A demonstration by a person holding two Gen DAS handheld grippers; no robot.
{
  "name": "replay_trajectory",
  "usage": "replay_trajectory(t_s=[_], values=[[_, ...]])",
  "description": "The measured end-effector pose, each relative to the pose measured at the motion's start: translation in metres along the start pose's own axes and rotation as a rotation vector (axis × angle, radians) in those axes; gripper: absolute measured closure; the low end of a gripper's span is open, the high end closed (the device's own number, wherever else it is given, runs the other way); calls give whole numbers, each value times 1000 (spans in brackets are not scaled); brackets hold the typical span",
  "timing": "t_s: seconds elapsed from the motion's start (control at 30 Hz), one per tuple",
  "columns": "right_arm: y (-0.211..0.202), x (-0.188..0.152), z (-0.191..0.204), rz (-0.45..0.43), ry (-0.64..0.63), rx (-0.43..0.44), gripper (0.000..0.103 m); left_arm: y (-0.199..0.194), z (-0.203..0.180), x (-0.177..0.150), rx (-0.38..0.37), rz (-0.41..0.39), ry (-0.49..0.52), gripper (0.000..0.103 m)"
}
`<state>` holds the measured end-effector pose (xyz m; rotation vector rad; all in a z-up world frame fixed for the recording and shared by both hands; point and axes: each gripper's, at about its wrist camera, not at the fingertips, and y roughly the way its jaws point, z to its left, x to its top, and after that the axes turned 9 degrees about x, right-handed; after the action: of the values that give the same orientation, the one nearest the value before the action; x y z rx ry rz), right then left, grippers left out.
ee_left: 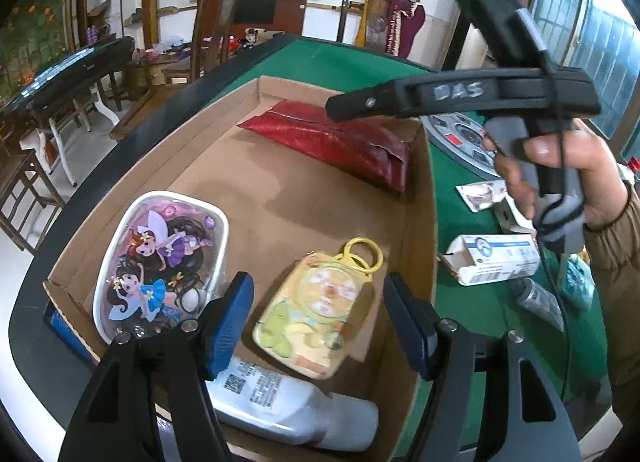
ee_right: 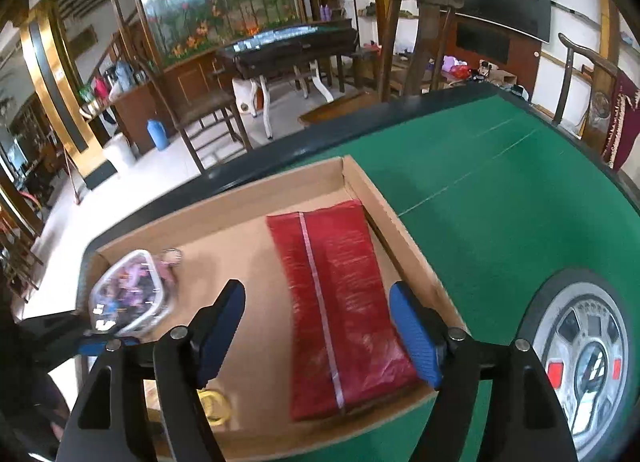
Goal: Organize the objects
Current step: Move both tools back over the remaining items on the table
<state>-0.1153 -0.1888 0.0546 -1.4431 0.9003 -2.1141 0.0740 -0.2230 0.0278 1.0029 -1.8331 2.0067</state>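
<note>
Four items lie in the cardboard box [ee_left: 416, 222]; packets [ee_left: 496, 258] beside it.

Cardboard tray [ee_left: 420, 198]: plain brown.
Pouch [ee_left: 340, 142], at the tray's far end: glossy red, pale seam stripe.
Oval case [ee_left: 160, 258], in the tray: purple, cartoon fairies.
Small case [ee_left: 320, 314], beside it: yellow-green, yellow ring.
Bottle [ee_left: 288, 402], tray's near edge: white, black print.
Table felt [ee_right: 500, 182], around the tray: green.

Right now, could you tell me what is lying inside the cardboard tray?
The cardboard tray holds a red pouch, a fairy-print case, a yellow ringed pack and a white bottle. The left gripper hides part of the bottle.
</note>
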Motion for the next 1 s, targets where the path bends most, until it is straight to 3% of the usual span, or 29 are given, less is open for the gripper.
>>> replay_trajectory(t_s=[0.27, 0.43, 0.53, 0.8, 1.0], values=[[-64, -32, 30, -94, 44, 24, 12, -19, -15, -5, -2, -28, 27, 35], [-107, -71, 34, -163, 114, 34, 1, -36, -30, -5, -29, -66, 50, 34], [-123, -100, 33, -196, 173, 34, 0, -43, -40, -6, -52, -79, 63, 30], [-161, -161, -2, -286, 355, 26, 0, -48, -74, -12, -91, -77, 145, 27], [-184, -187, -24, -341, 435, -15, 0, -42, -109, -17, -139, -46, 257, 27]])
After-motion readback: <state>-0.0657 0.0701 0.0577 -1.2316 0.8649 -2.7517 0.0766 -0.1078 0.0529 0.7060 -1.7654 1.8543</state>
